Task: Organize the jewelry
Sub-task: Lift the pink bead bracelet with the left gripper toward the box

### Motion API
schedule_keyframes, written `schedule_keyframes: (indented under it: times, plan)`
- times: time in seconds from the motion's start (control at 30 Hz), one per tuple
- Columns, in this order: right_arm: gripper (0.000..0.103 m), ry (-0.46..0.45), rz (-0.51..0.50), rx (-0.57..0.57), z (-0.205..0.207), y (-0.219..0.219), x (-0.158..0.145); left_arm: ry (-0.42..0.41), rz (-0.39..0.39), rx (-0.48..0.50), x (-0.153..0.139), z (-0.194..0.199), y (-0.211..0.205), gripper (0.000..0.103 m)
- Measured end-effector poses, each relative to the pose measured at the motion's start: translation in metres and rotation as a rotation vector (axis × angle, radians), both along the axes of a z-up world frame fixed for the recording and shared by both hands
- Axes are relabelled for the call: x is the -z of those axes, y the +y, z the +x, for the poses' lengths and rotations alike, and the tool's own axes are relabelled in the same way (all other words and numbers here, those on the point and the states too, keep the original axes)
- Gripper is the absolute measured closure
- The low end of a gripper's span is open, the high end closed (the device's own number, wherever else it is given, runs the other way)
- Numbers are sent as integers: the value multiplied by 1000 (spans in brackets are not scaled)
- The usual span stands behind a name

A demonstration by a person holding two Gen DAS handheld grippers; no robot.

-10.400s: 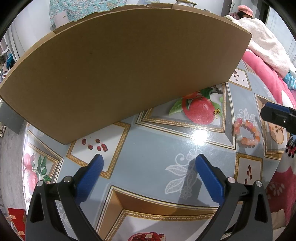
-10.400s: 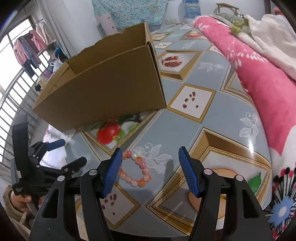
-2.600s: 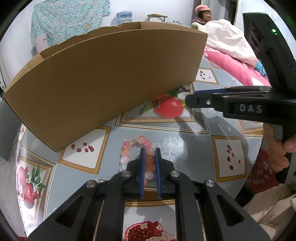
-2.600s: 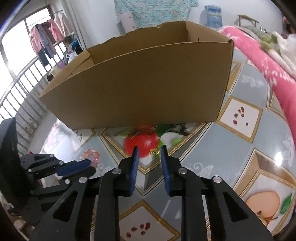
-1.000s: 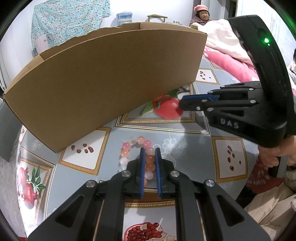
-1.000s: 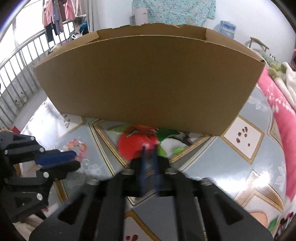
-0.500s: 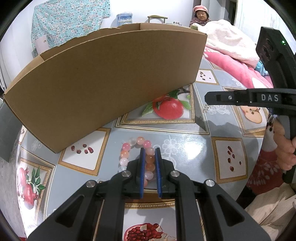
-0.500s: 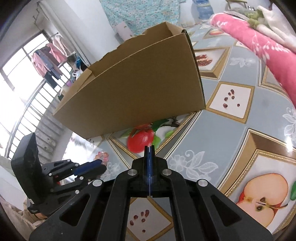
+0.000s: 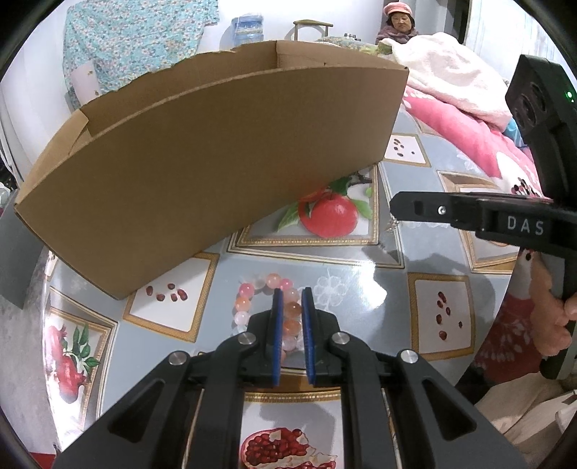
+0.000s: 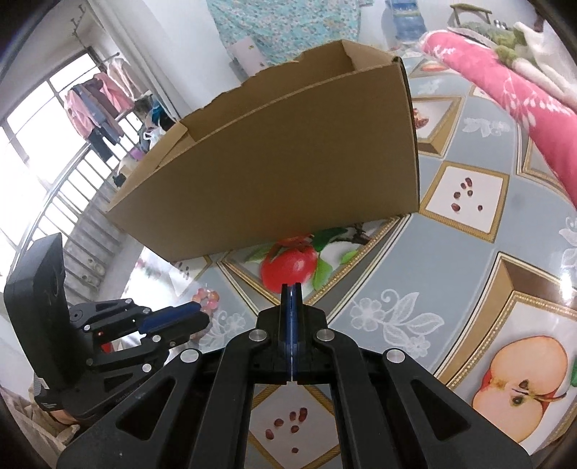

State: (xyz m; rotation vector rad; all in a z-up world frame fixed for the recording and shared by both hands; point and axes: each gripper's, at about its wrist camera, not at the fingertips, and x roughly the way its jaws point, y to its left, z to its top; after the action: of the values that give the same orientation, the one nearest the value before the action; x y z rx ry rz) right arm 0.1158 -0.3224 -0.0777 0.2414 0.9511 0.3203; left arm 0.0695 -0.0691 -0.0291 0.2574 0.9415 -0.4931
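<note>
A pink and orange bead bracelet (image 9: 242, 303) lies on the fruit-patterned tablecloth (image 9: 360, 281). My left gripper (image 9: 290, 290) is shut on its right side, with beads pinched between the blue pads. In the right wrist view the bracelet (image 10: 205, 296) shows just beyond the left gripper (image 10: 196, 312). My right gripper (image 10: 291, 285) has its pads pressed flat together. In the left wrist view it (image 9: 395, 207) hovers above the table at the right, with a tiny gold trinket (image 9: 392, 225) dangling from its tip. A tall open cardboard box (image 9: 216, 151) stands behind both grippers.
The box (image 10: 288, 173) fills the far side of the table. A pink blanket (image 9: 468, 122) with a pale towel on it lies along the right. A person in a pink hat (image 9: 396, 21) sits behind. A grey block (image 9: 14, 259) is at the left edge.
My right gripper has drawn back to the right from the apple picture and rolled level, with the gold trinket hanging from it. The left gripper and bracelet have not moved.
</note>
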Motion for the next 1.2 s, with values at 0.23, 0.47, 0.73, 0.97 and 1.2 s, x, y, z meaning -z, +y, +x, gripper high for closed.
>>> schedule_keyframes:
  times: [0.23,0.47,0.73,0.97,1.2]
  plan:
    - [103,-26,-13,-18,-1,13,-4,-16,-4,-3,-9,-4,1,93]
    - [103,-53,-12,-29,-4,16,-8,-40,-2,-5,-16,-9,1,93]
    - [103,-89,-12,-26,-9,20,-17,-99,-71,-17,-37,-17,13,93]
    - [103,-133,-8,-24,-15,21,-28,-168,-166,8,-70,-30,25,93]
    - [103,-181,11,-19,-18,19,-42,-209,-207,23,-98,-36,31,93]
